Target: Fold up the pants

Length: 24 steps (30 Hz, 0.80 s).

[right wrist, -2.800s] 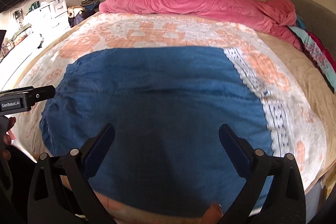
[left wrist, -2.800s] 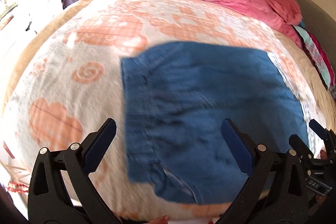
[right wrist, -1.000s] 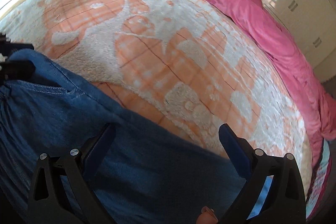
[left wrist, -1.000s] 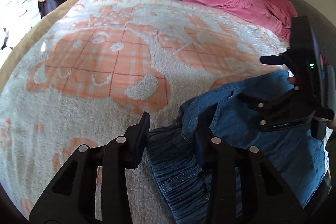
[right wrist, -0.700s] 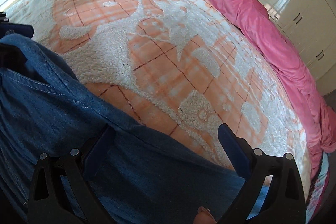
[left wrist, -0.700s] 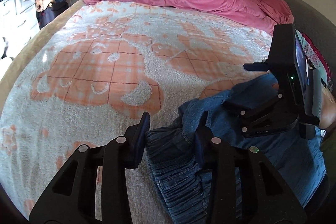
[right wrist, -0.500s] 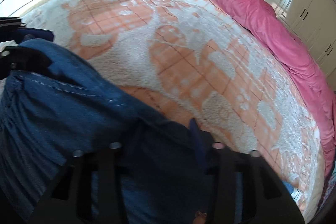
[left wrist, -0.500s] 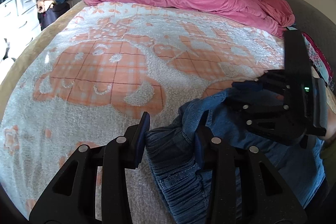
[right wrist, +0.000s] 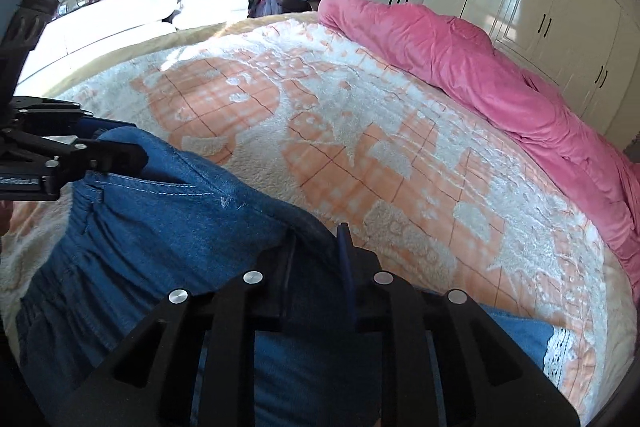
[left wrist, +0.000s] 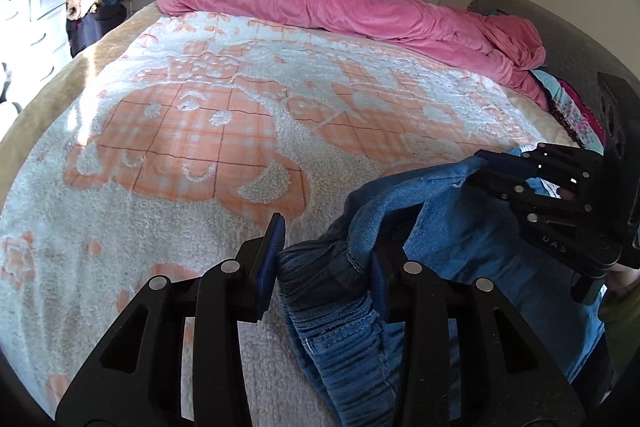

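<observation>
Left hand-held gripper (left wrist: 324, 259) is clamped on the gathered elastic waistband of the blue denim pants (left wrist: 472, 247), holding that end raised off the bed. Right hand-held gripper (right wrist: 316, 263) has just been closing and now pinches a fold of the same denim between its pads. Below them lies the white-and-orange fleece blanket (left wrist: 200, 155), with a pink duvet (left wrist: 340, 3) bunched along its far edge.

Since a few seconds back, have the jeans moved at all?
Yes. The jeans lay spread flat on the blanket; now the left gripper and right gripper pinch them, bunched and lifted at its near edge.
</observation>
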Available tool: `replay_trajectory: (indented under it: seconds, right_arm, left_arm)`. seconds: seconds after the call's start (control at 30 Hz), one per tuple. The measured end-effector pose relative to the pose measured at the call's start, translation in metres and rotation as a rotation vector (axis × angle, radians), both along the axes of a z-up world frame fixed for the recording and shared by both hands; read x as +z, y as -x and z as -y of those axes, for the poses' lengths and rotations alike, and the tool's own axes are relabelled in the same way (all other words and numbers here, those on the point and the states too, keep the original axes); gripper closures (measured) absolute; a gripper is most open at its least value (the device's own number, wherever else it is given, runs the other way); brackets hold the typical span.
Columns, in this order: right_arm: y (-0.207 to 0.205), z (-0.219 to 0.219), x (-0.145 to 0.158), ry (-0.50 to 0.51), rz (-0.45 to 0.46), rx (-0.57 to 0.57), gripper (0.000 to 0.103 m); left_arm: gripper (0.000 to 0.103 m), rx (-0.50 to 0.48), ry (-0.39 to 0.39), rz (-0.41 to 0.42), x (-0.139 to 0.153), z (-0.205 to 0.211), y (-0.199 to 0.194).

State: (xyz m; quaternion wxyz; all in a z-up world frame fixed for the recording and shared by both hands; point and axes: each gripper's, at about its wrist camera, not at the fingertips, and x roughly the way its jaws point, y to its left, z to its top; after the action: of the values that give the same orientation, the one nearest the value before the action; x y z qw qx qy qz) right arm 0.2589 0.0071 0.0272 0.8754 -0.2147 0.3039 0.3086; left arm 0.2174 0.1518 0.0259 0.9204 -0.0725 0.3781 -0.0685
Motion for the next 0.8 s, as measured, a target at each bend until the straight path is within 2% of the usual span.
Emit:
replay_trajectory:
  seconds: [0.23,0.43,0.53,0.6,0.73,0.8]
  right_arm:
    - [0.035,0.027,0.023,-0.067,0.010,-0.039,0.085]
    - [0.081,0.054,0.033,-0.135,0.012,-0.054,0.085]
    - [0.108,0.070,0.030,-0.159,-0.002,-0.057,0.085]
    - [0.119,0.077,0.027,-0.170,-0.018,-0.061,0.085]
    - [0.143,0.087,0.022,-0.200,-0.040,-0.060,0.085]
    - [0.153,0.090,0.022,-0.216,-0.044,-0.052,0.085]
  left_arm:
    - [0.072,-0.030,0.032,0.039,0.018,0.015,0.035]
    - [0.069,-0.046,-0.008,0.080,0.028,0.030,0.069]
    - [0.067,-0.048,-0.044,0.084,0.025,0.041,0.085]
    - [0.067,-0.053,-0.111,0.107,0.027,0.052,0.093]
    - [0.067,-0.049,-0.143,0.116,0.024,0.057,0.109]
    - [0.067,-0.043,-0.187,0.115,0.022,0.060,0.117]
